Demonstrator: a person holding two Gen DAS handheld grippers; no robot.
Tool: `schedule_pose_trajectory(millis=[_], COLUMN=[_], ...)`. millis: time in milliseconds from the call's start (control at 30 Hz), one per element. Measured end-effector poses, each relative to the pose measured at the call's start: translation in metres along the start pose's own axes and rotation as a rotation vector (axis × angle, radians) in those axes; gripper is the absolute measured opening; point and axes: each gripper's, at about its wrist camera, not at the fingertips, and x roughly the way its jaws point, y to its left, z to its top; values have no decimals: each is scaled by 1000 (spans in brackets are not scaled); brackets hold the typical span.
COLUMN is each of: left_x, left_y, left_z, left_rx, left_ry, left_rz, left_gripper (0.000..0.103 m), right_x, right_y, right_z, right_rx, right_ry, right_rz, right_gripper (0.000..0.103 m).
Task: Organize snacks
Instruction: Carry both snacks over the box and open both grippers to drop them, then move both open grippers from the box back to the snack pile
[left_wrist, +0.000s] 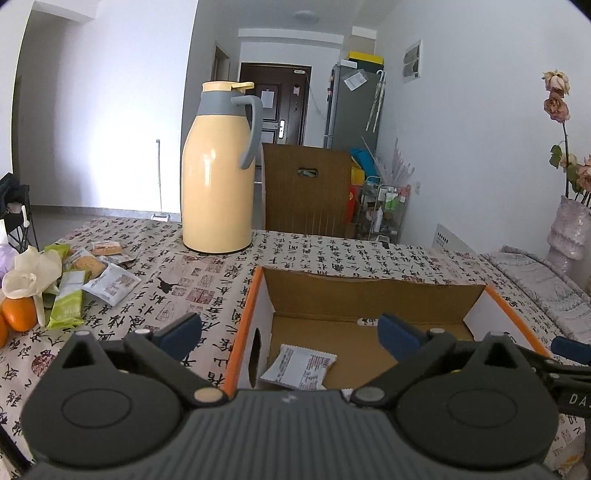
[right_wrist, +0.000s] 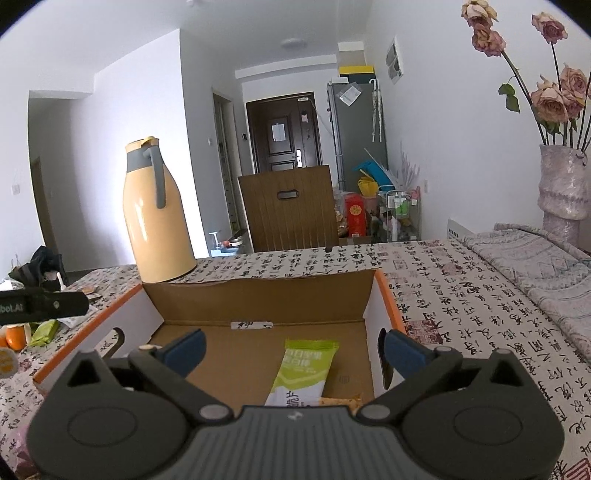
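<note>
An open cardboard box with orange edges sits on the table. In the left wrist view a white snack packet lies on its floor. In the right wrist view a green snack packet and a biscuit pack lie in it. My left gripper is open and empty over the box's left wall. My right gripper is open and empty above the green packet. A pile of loose snack packets lies on the table to the left, with a green one nearest.
A tall yellow thermos jug stands behind the box. Oranges and a white flower lie at the far left. A vase of dried roses stands at the right. A wooden chair is behind the table.
</note>
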Motion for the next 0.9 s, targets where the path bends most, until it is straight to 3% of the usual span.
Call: schedule_pose_trajectory(millis=[467, 900], left_x=[-9, -46], left_y=[2, 1], left_z=[8, 15], left_rx=[-19, -1], left_ry=[-11, -41], left_rz=[11, 12], left_gripper=[103, 103], right_x=[-5, -47], right_y=[3, 12], right_z=[7, 17], right_rx=[-15, -58], right_ry=[1, -42], right_rz=[-12, -15], right_gripper=[103, 103])
